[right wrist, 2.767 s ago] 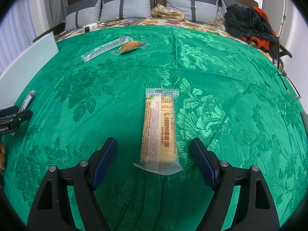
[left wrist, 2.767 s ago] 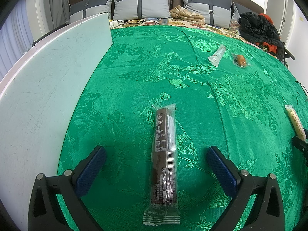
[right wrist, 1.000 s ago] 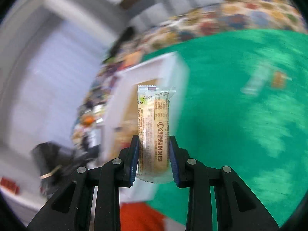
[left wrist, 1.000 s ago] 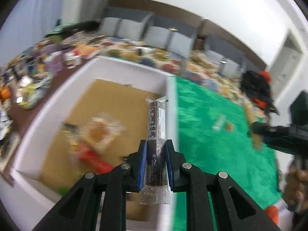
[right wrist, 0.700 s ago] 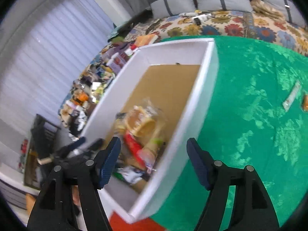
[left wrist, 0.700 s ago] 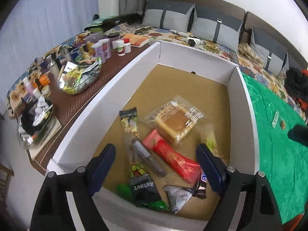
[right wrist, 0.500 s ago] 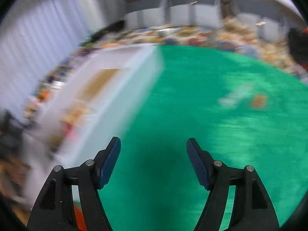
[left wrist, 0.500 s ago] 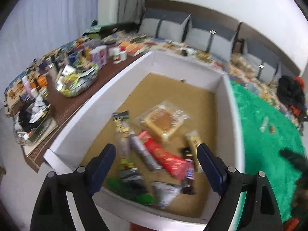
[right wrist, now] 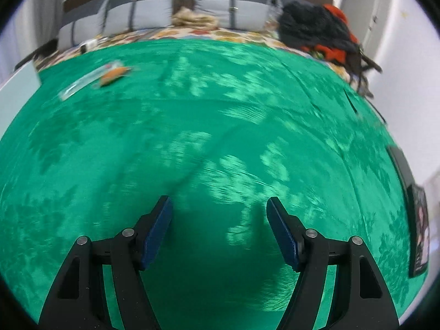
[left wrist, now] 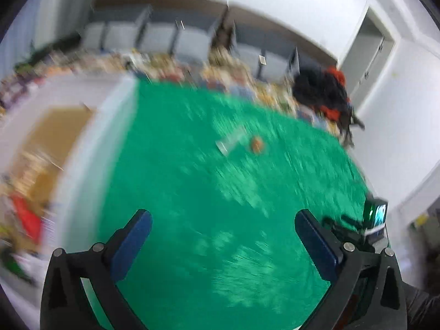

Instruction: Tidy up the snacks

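Both grippers have swung off the white box (left wrist: 90,148) over the green cloth (right wrist: 220,126). Left gripper (left wrist: 222,236) is spreading its jaws, empty; right gripper (right wrist: 219,225) is hanging released, empty. Two wrapped snacks (right wrist: 95,78) are lying at ten o'clock.

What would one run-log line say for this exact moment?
left gripper: opening, nothing between jaws | right gripper: open, empty | on green cloth: clear tube packet, orange snack | white box: left

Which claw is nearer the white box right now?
Left. The left claw, jaws opening and empty, hangs over the green cloth just beside the white box. The right claw, empty, sees only its far corner.
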